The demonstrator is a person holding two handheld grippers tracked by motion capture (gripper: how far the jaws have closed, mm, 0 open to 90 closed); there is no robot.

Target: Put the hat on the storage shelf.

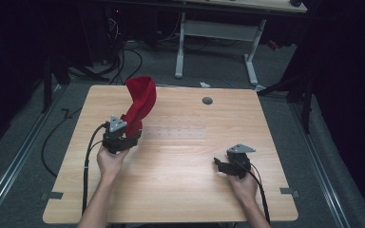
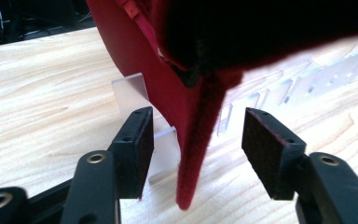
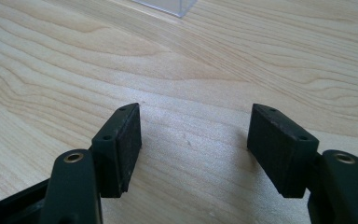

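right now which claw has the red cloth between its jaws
The left claw: the red cloth hangs between its open jaws. The right claw has bare table between its jaws.

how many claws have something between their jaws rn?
1. The left claw, at the table's left, has the red cloth hanging between open jaws, pads off it. The right claw, at the table's right, is open over bare wood.
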